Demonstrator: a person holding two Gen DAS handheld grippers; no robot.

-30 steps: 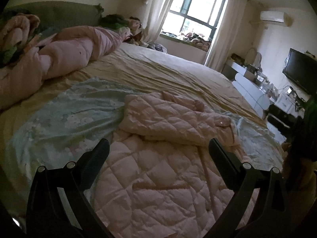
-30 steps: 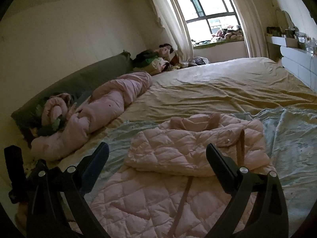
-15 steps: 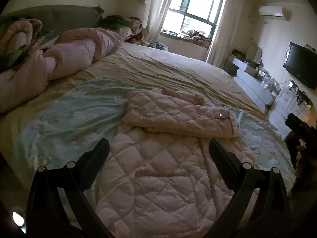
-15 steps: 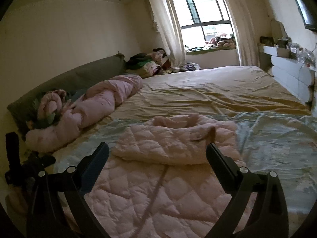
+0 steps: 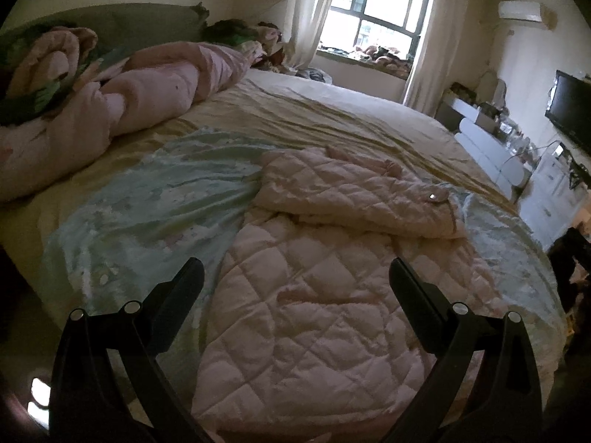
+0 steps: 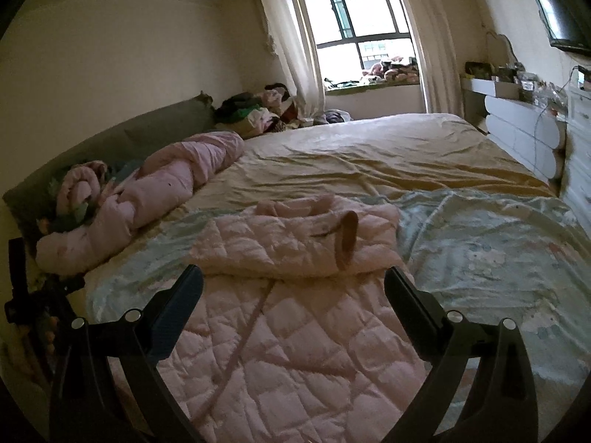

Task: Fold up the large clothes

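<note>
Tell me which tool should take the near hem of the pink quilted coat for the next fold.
Probably the left tool: open, it hangs over the pink quilted coat with the hem beneath. The right tool, also open, looks equally close, so it's marginal.

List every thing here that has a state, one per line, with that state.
Pink quilted coat: lying on the bed, top part folded over the lower part.
Left claw: open, empty, above the coat.
Right claw: open, empty, above the coat.
Pale blue sheet: spread under the coat, wrinkled.
Pink duvet: bundled by the headboard.
Curtains: drawn open.
Television: screen dark.
</note>
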